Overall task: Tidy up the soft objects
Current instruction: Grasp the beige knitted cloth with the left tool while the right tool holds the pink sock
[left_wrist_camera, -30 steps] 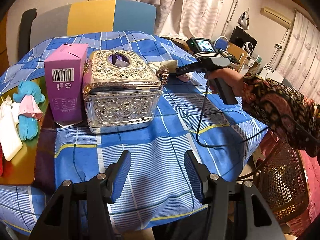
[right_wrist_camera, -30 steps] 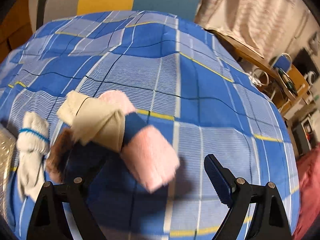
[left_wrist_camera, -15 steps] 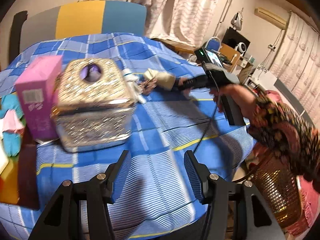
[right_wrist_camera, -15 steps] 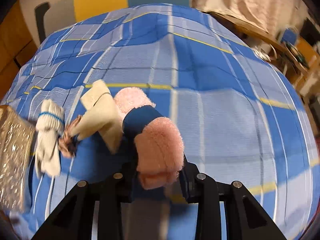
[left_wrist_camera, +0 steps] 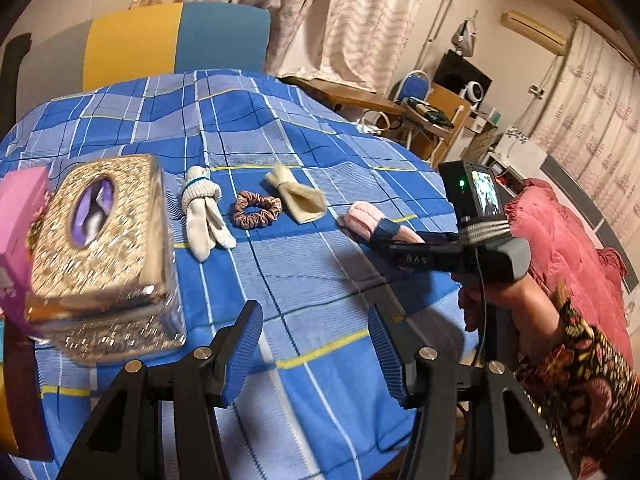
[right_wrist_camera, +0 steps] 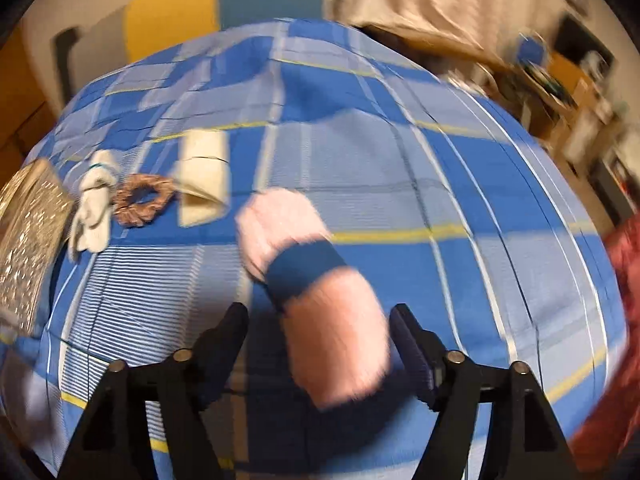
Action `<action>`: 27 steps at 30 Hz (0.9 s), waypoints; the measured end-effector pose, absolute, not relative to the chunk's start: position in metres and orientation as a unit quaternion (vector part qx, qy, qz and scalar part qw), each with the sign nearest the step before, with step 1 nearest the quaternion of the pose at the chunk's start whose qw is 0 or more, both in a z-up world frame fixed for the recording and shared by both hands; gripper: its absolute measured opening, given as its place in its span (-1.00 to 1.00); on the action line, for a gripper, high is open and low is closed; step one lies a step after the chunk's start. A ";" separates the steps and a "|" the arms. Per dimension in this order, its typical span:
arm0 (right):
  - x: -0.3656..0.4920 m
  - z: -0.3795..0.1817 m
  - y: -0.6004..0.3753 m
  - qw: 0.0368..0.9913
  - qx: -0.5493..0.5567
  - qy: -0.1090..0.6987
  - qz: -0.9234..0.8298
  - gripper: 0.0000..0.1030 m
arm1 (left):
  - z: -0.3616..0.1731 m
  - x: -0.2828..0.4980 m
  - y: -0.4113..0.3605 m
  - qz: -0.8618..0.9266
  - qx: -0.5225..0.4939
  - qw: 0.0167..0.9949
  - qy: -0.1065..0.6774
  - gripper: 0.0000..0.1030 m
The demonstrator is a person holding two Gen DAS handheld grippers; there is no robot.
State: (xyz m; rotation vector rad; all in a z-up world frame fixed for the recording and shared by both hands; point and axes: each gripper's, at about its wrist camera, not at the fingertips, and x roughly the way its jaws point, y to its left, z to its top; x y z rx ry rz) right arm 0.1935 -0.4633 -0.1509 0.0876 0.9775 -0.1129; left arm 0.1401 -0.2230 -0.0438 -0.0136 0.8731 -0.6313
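Observation:
A pink fluffy roll with a navy band (right_wrist_camera: 316,300) lies on the blue checked cloth, between the open fingers of my right gripper (right_wrist_camera: 320,344); it also shows in the left wrist view (left_wrist_camera: 366,218), with the right gripper (left_wrist_camera: 390,236) over it. Left of it in a row lie a beige folded cloth (left_wrist_camera: 298,196), a brown scrunchie (left_wrist_camera: 257,209) and a white sock bundle (left_wrist_camera: 204,212). My left gripper (left_wrist_camera: 316,344) is open and empty above the table's near edge.
An ornate gold tissue box (left_wrist_camera: 102,248) stands at the left with a pink carton (left_wrist_camera: 16,216) beside it. A yellow and blue chair (left_wrist_camera: 176,40) is behind the table. A red cushion (left_wrist_camera: 560,232) lies right of the table edge.
The right gripper shut on the pink roll, dragged it right away from the pile, then opened. The soft items now lie spread in a row. The left gripper swung right.

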 end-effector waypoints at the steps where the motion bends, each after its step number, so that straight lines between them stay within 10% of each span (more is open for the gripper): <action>1: 0.198 -0.152 -0.461 0.883 0.025 0.465 -0.050 0.41 | -0.043 0.144 -0.227 -0.298 -0.007 0.859 0.417 0.08; 9: 0.204 -0.158 -0.484 0.871 0.085 0.482 -0.046 -0.23 | -0.045 0.194 -0.280 -0.278 0.001 0.854 0.441 0.21; 27: 0.199 -0.158 -0.504 0.851 0.168 0.495 -0.049 -0.24 | -0.111 0.335 -0.384 -0.183 0.063 0.827 0.529 0.31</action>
